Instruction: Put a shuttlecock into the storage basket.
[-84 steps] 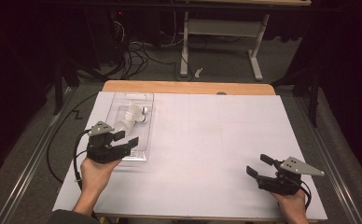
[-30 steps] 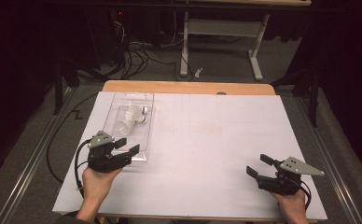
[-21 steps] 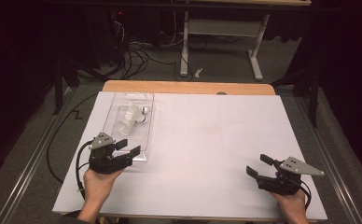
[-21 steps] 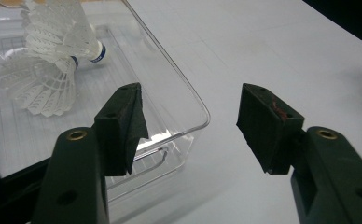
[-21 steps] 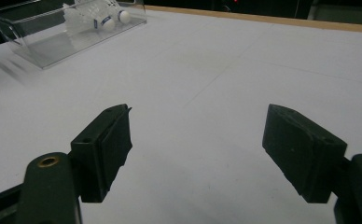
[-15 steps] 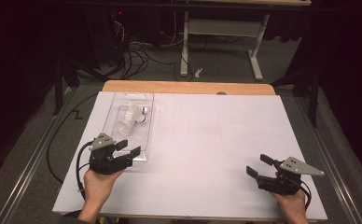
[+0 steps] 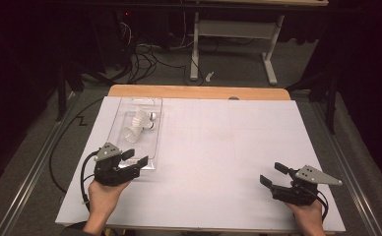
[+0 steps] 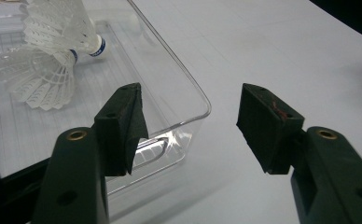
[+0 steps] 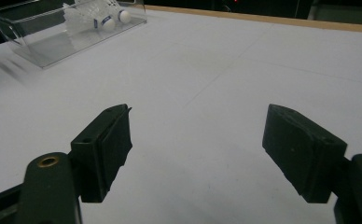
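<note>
A clear plastic tray (image 7: 143,148) lies on the left part of the white table, and two white shuttlecocks (image 7: 139,124) rest in its far half. My left gripper (image 7: 135,158) hovers open at the tray's near right corner. In the left gripper view one jaw of the left gripper (image 8: 191,100) stands over the tray (image 8: 179,70) and the other over bare table, with nothing between them. The shuttlecocks (image 8: 53,46) lie beyond. My right gripper (image 7: 273,174) is open near the front right. It (image 9: 198,126) holds nothing.
The white sheet (image 7: 218,142) covers the table, with a wooden edge (image 7: 199,92) at the back. A dark floor with cables and a white frame leg (image 7: 194,49) lies beyond. In the right gripper view the tray (image 9: 34,44) stands far off at the left.
Since the earliest frame my left gripper has drawn back a little toward the near edge, to the tray's near corner. Over the last second neither hand has moved.
</note>
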Demonstrator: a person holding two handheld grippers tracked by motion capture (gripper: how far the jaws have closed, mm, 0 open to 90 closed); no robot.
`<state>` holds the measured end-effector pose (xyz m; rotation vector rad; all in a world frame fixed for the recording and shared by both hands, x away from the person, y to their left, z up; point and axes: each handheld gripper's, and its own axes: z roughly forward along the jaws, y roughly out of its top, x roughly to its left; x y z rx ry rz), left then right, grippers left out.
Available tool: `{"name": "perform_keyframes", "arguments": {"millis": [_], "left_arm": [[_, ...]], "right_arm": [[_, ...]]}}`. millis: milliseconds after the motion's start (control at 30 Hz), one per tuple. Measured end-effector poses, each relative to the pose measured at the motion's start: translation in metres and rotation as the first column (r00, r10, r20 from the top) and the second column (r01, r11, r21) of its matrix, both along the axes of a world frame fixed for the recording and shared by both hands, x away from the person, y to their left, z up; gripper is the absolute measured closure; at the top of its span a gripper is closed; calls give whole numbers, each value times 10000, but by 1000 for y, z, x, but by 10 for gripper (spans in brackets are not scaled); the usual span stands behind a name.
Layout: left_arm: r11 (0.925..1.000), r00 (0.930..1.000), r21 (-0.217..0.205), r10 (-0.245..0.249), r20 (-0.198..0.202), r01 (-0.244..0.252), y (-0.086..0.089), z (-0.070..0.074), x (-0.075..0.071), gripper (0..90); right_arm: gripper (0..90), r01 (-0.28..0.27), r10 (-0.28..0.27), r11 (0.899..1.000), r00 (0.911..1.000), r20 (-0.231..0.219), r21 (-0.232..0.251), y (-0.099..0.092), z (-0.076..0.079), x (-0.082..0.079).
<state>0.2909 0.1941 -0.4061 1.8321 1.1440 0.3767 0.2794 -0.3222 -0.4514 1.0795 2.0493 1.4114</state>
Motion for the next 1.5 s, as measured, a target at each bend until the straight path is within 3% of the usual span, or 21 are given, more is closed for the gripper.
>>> {"name": "perform_keyframes", "arguments": {"millis": [1500], "left_arm": [[9999,9998,-112,119,183,-117,4,-12,-5,408]], "right_arm": [[240,0,0,10000,10000,-7,8,0,0,0]]}}
